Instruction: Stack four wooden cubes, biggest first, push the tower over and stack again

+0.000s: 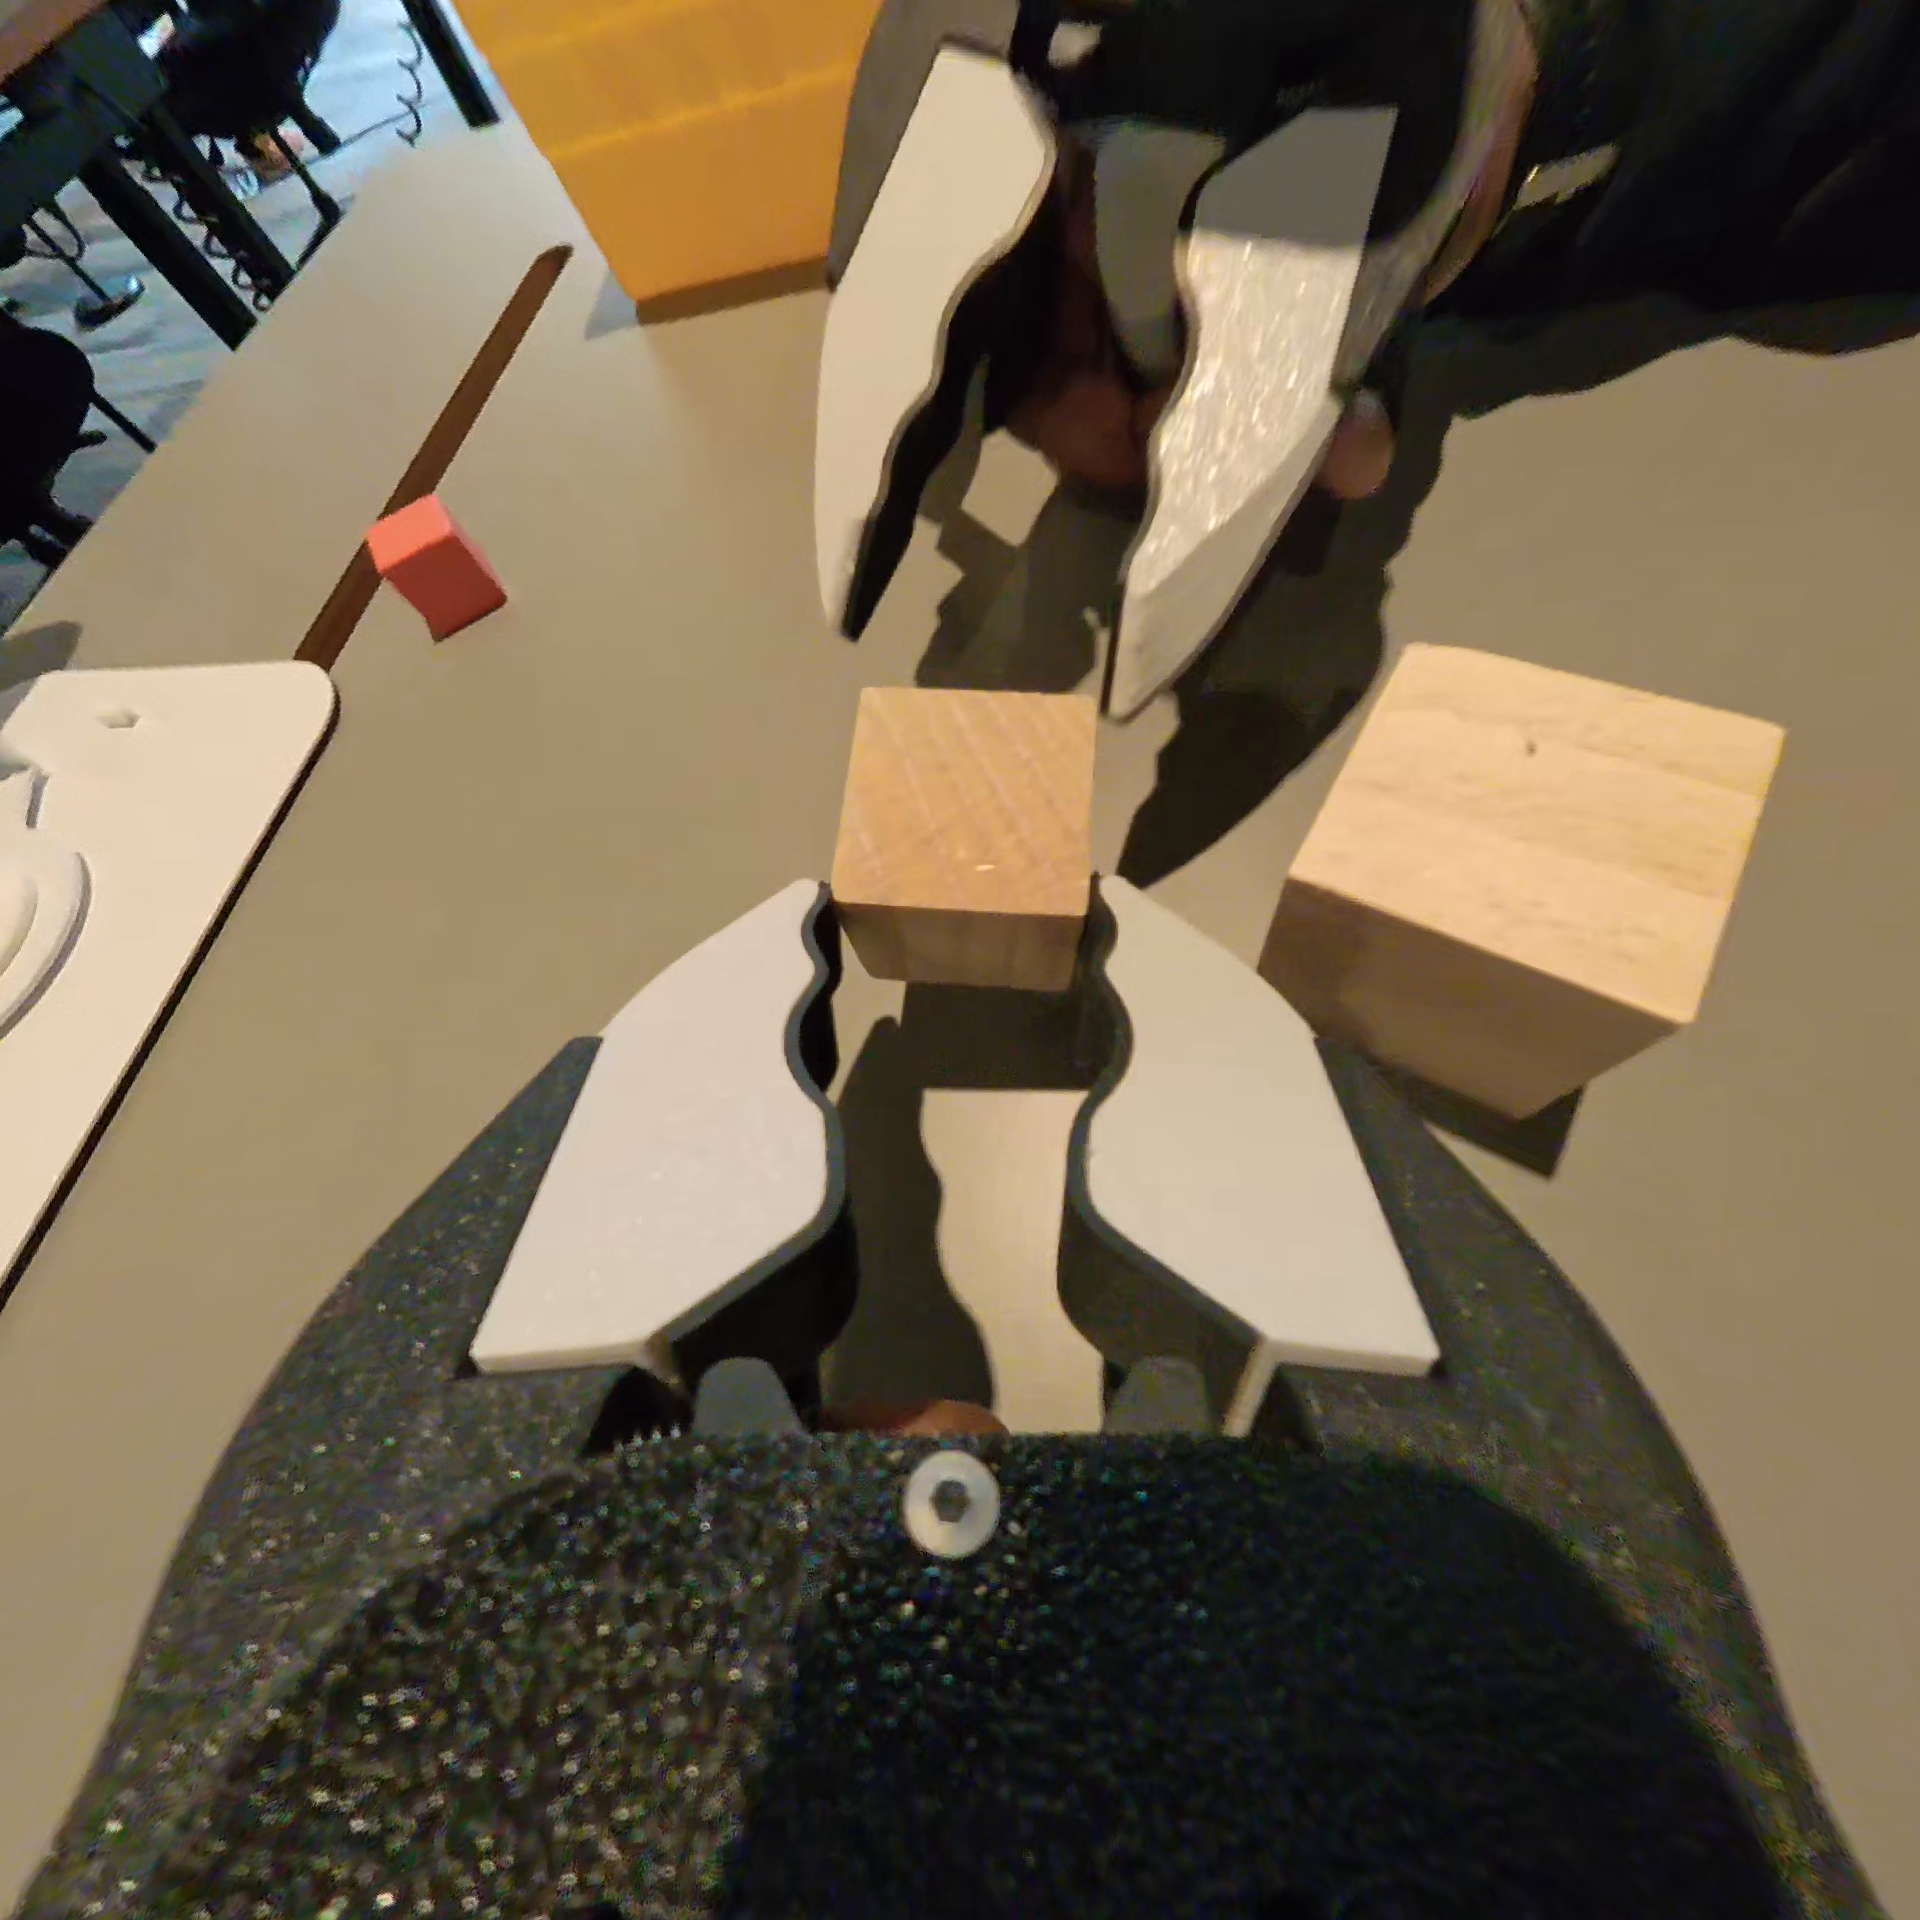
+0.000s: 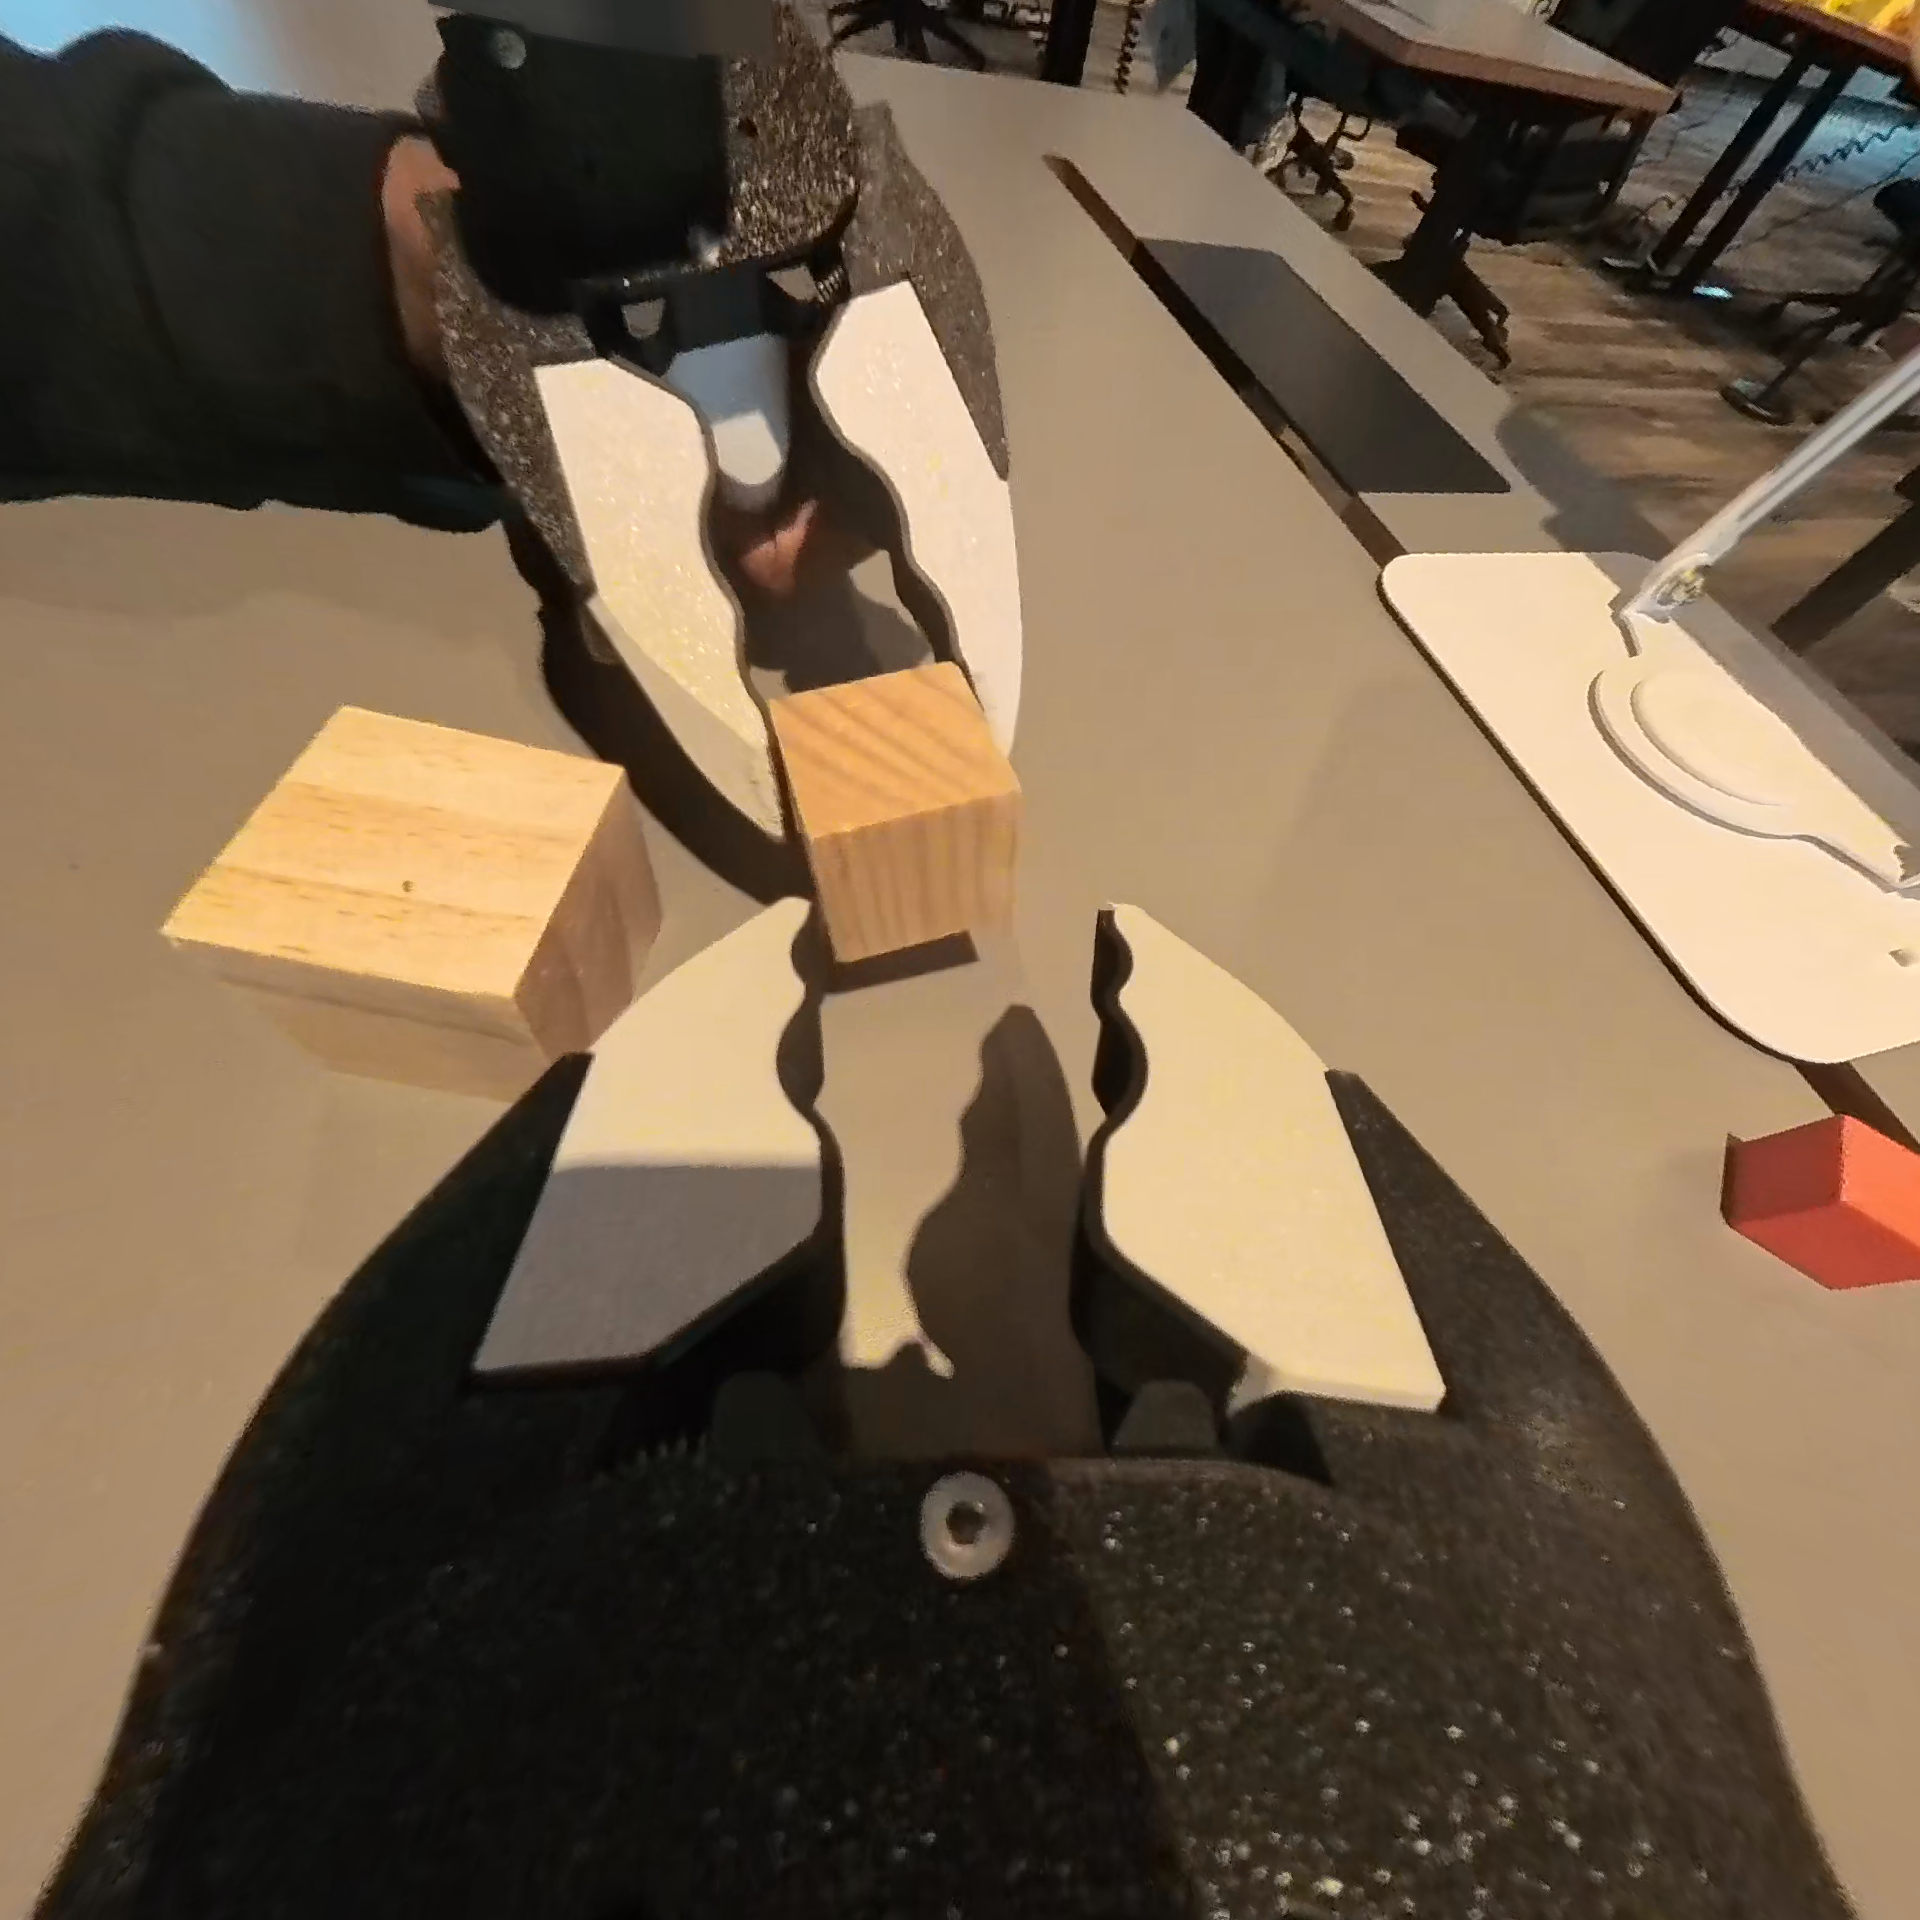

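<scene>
My left gripper (image 1: pixel 961 904) is shut on a medium wooden cube (image 1: pixel 966 831) and holds it just above the grey table (image 1: pixel 520 1039); a shadow lies under the cube. The cube also shows in the right wrist view (image 2: pixel 894 810), between the left gripper's fingers (image 2: pixel 675 582). A bigger, paler wooden cube (image 1: pixel 1517 873) stands on the table right beside it, and at the left in the right wrist view (image 2: pixel 416 873). My right gripper (image 2: pixel 953 925) is open and empty, facing the held cube from the opposite side, tips close to it; it also shows in the left wrist view (image 1: pixel 992 665).
A small red cube (image 1: pixel 436 561) (image 2: pixel 1829 1195) sits off to the side by a dark slot (image 1: pixel 447 447) in the table. A white lamp base (image 1: pixel 135 883) (image 2: pixel 1662 790) lies near it. A yellow box (image 1: pixel 707 135) stands at the far end. Chairs and desks stand beyond the table.
</scene>
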### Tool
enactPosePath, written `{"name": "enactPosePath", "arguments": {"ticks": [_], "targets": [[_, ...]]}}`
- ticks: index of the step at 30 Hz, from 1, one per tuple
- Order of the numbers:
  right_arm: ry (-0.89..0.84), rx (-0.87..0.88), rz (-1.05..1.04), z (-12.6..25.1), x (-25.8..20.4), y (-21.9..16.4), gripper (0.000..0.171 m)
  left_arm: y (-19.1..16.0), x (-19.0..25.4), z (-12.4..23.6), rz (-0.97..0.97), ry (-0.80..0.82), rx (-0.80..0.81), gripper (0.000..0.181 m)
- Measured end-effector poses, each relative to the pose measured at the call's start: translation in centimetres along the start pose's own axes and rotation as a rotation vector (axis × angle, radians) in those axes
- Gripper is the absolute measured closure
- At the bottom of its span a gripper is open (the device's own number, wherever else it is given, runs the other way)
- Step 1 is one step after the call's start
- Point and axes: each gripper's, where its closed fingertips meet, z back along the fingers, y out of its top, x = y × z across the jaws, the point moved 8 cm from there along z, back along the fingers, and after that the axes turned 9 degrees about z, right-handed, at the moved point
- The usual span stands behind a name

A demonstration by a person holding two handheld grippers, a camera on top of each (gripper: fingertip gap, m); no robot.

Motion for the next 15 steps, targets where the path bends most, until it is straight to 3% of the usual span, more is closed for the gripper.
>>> {"name": "enactPosePath", "arguments": {"ticks": [1,10,15], "targets": [[0.004,0.01,-0.01,0.1,0.1,0.0,0.122,-0.2,-0.1,0.1,-0.002,0.001,-0.011,0.137],[0.034,0.083,-0.084,1.1,0.7,-0.1,0.12,0.6,0.6,2.3,0.061,-0.182,0.193,0.137],[0.013,0.079,-0.107,1.6,0.8,-0.3,0.119,1.6,2.4,2.1,0.018,-0.251,0.203,0.137]]}}
